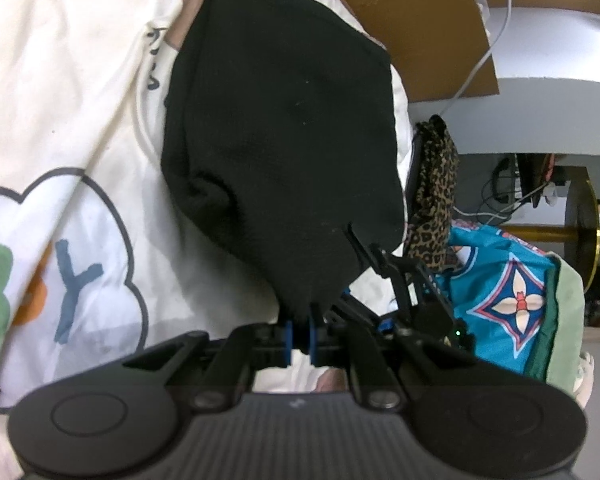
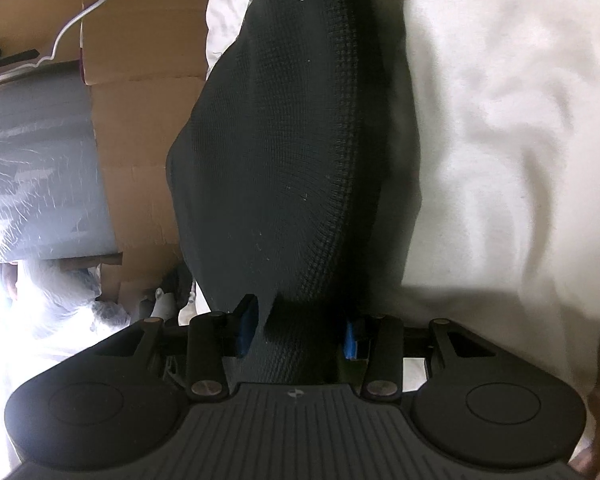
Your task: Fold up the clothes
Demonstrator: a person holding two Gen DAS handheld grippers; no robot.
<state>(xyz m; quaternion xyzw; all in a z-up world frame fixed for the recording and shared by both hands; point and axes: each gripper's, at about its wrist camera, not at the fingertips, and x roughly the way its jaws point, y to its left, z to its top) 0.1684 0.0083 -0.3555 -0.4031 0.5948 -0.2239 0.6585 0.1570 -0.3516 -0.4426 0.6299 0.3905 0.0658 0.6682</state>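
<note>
Left wrist: tongs (image 1: 300, 338) pinch black waffle-knit garment (image 1: 280, 140).

Left tool (image 1: 300, 336) pinched, right tool (image 2: 300, 332) apart.

— What are you holding?
— Your black garment (image 2: 284, 152) is matt, coarse waffle-knit cloth. The cream sheet (image 2: 500, 120) under it is soft and creased.
— Behind?
— Matt brown cardboard (image 1: 420, 32), glossy teal fabric (image 1: 500, 288), a shiny brass-look table rim (image 1: 592, 216).

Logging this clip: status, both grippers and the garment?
Left gripper shut on black garment. Right gripper jaws wider, garment bunched between pads, grip uncertain. Garment over white bedding. Nothing in the way.
</note>
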